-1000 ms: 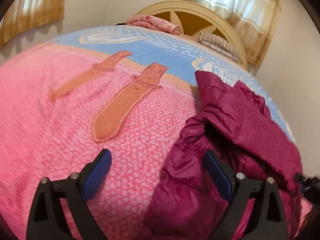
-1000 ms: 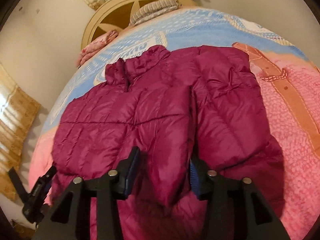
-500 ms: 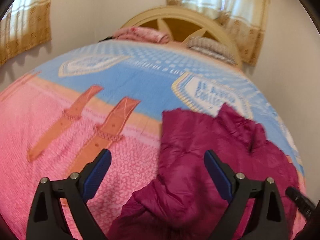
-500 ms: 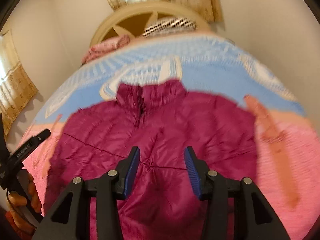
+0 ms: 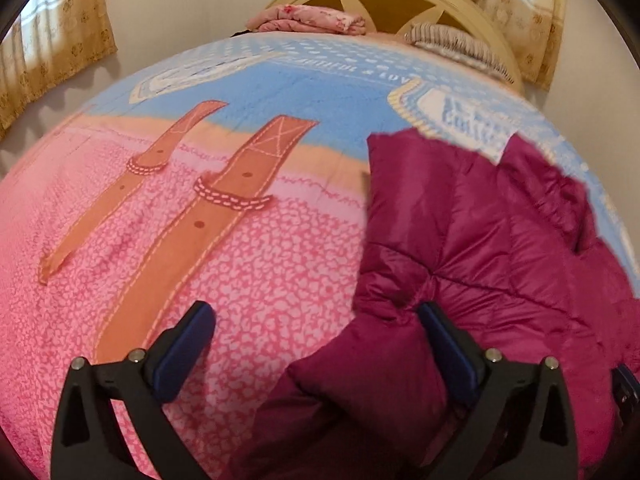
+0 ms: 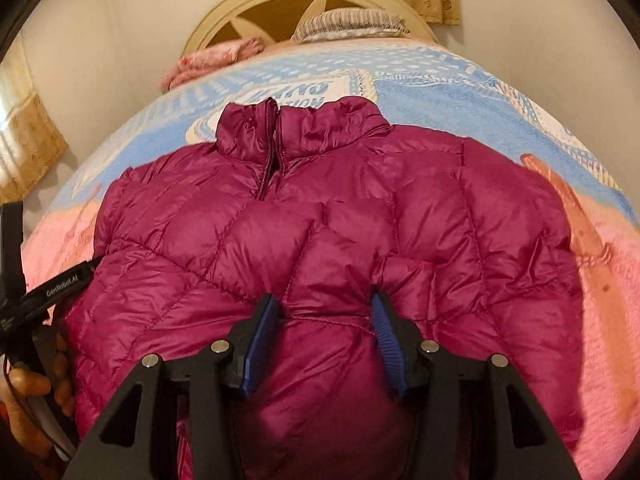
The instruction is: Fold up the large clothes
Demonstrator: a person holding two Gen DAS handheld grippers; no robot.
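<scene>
**Right wrist view: jacket now square under the gripper, sleeve between half-spread jaws**

Right wrist view shows the magenta puffer jacket (image 6: pixel 320 216) lying flat on the bedspread (image 6: pixel 460 80), collar toward the headboard (image 6: pixel 256 4) at the top of the frame; a second ago it sat skewed toward the upper left. The right gripper (image 6: pixel 324 320) stands about half spread, a folded sleeve filling the gap between its blue pads (image 6: pixel 260 340); whether they pinch it I cannot tell. In the left wrist view the left gripper (image 5: pixel 316 336) gapes fully, having just widened, with pink bedspread and the jacket's edge between its fingers, gripping nothing. The jacket now fills the right half there, farther up-frame than before. A hand (image 6: pixel 28 392) shows at lower left.
</scene>
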